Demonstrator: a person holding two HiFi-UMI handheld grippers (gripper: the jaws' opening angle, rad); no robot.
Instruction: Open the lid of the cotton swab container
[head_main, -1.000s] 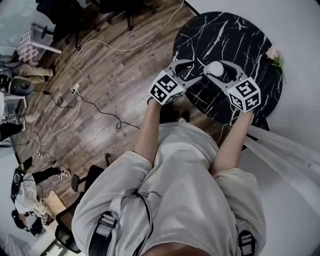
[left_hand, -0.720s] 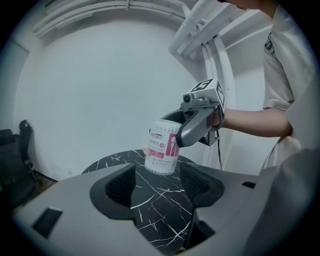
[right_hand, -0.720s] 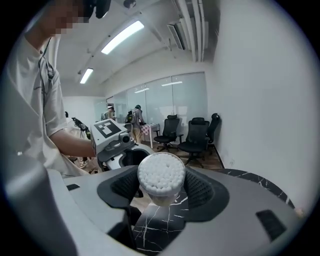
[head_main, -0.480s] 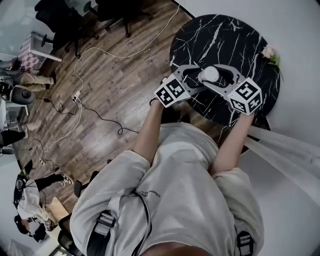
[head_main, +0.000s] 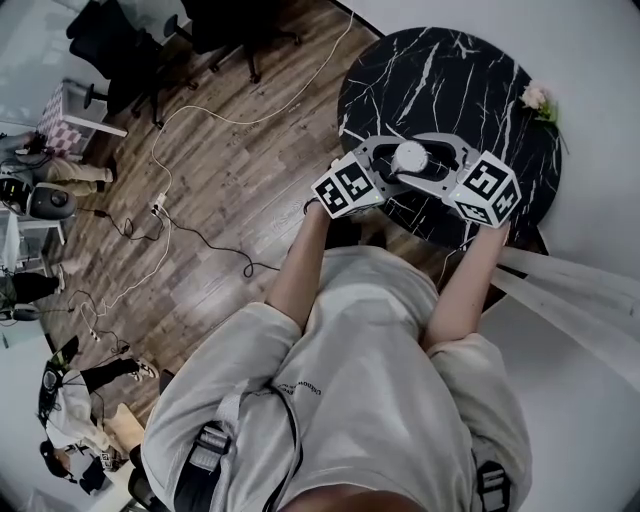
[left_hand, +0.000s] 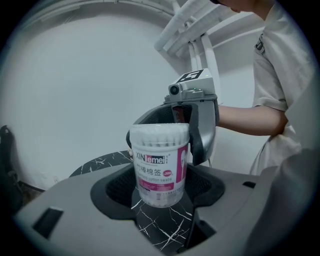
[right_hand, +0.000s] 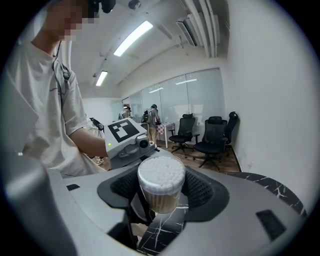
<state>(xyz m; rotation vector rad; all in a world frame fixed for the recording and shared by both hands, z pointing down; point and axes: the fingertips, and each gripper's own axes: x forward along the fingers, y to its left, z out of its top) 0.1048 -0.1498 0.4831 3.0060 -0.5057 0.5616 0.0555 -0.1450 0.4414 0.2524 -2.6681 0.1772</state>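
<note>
Currently the cotton swab container (head_main: 410, 157) is upright over the near side of the table (head_main: 470, 70), clamped in the right gripper (right_hand: 161, 189), while the left gripper (left_hand: 160, 187), jaws just opened wide, straddles it without touching, lid (right_hand: 161, 172) uppermost

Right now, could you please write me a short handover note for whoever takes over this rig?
Left gripper: tongs have just opened wide; cotton swab container stands between them, untouched.
Right gripper: tongs appear shut on the container's sides.
Container: over the black marble table, near side.
Done: container gripped.
To do: lid still on, needs opening.
</note>
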